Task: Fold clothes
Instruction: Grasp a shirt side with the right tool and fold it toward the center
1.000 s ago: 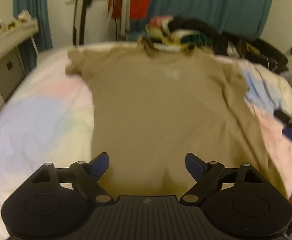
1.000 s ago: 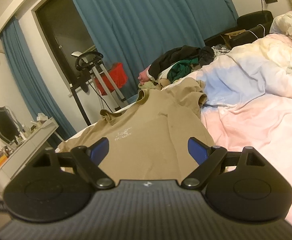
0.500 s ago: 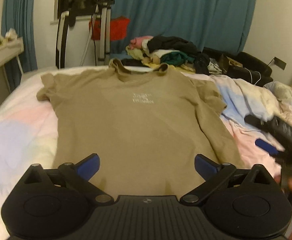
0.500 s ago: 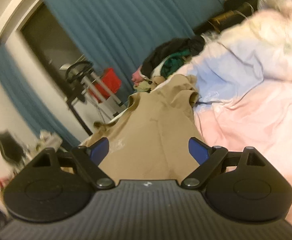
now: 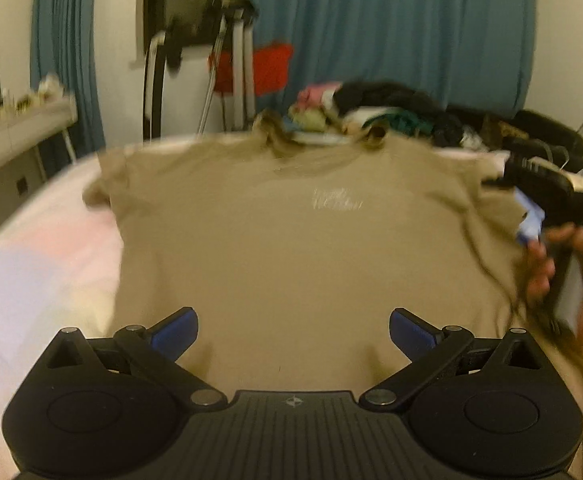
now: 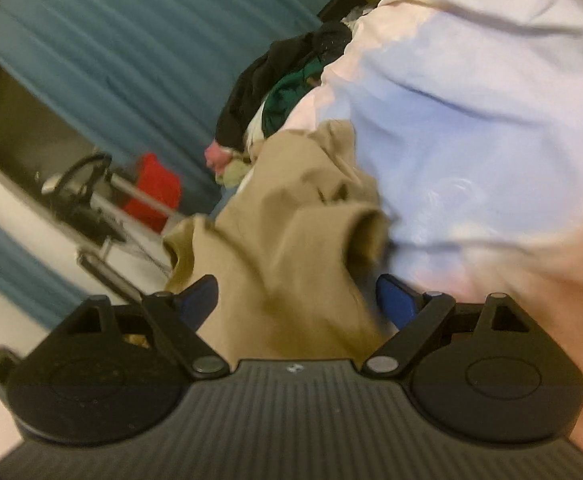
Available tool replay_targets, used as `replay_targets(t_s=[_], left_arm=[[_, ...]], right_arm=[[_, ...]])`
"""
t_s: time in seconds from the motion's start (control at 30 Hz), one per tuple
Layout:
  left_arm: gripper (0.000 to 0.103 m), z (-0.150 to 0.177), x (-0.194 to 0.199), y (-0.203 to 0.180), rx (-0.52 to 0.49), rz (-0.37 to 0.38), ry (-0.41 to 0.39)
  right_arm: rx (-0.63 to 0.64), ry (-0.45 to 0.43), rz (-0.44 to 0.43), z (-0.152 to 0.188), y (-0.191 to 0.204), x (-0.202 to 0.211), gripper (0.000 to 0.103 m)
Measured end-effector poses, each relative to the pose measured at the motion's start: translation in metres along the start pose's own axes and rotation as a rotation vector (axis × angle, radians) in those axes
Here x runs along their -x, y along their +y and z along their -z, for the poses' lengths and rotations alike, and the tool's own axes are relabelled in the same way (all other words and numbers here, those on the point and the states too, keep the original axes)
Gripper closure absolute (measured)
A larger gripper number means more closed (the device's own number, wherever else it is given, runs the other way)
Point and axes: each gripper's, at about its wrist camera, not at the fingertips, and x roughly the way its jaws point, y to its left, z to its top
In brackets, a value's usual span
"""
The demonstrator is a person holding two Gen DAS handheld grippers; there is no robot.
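Now: shirt spread on the bed

Flat on the bed point(image 5: 31, 272) lies the tan shirt point(image 5: 299, 248). Left hand-held gripper point(image 5: 290, 330) hovers over its hem, fingers apart; right hand-held gripper point(image 6: 296, 295), fingers apart, straddles its bunched sleeve.

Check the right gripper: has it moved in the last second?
Yes. In the left wrist view the right gripper now hangs by the tan T-shirt sleeve; a second ago it was out of sight, so it moved forward along the shirt's edge.

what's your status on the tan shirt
Left gripper open over hem. Right gripper open at the sleeve. Tan shirt flat, unfolded. Clothes pile beyond collar.
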Motion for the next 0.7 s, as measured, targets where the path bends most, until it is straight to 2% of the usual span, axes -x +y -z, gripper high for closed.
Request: replay_targets(t_s=[0.13,0.17,0.2,0.23,0.27,0.3,0.33,0.43,0.53,0.63,0.7], left_arm=[[0.000,0.001,-0.029,0.016,0.093,0.016,0.057],[0.000,0.001,-0.035,0.020,0.114,0.016,0.067],[0.000,0.002,-0.041,0.023,0.128,0.016,0.076],[0.000,0.002,-0.046,0.025,0.139,0.017,0.086],[0.000,0.003,-0.051,0.028,0.150,0.017,0.095],[0.000,0.003,-0.054,0.028,0.152,0.015,0.097],[0.000,0.003,-0.055,0.028,0.149,0.011,0.095],[0.000,0.001,-0.055,0.026,0.144,0.017,0.088],[0.000,-0.002,-0.053,0.029,0.162,0.019,0.094],[0.000,-0.006,-0.046,0.033,0.175,0.013,0.084],[0.000,-0.009,-0.039,0.036,0.173,0.000,0.058]], right_arm=[[-0.042,-0.046,-0.050,-0.014,0.004,-0.036,0.014],[-0.038,-0.054,-0.028,-0.018,0.007,-0.044,0.014],[-0.034,-0.062,-0.002,-0.022,0.010,-0.051,0.020],[-0.030,-0.067,0.035,-0.027,0.014,-0.056,0.028],[-0.028,-0.070,0.067,-0.032,0.018,-0.060,0.046],[-0.027,-0.070,0.095,-0.038,0.019,-0.062,0.070],[-0.019,-0.072,0.115,-0.043,0.021,-0.063,0.079],[0.063,-0.093,0.135,-0.057,0.032,-0.056,0.087],[0.172,-0.166,0.142,-0.066,0.052,-0.036,0.090],[0.384,-0.211,0.228,-0.069,0.089,-0.025,0.090],[0.533,-0.247,0.263,-0.055,0.118,-0.022,0.090]])
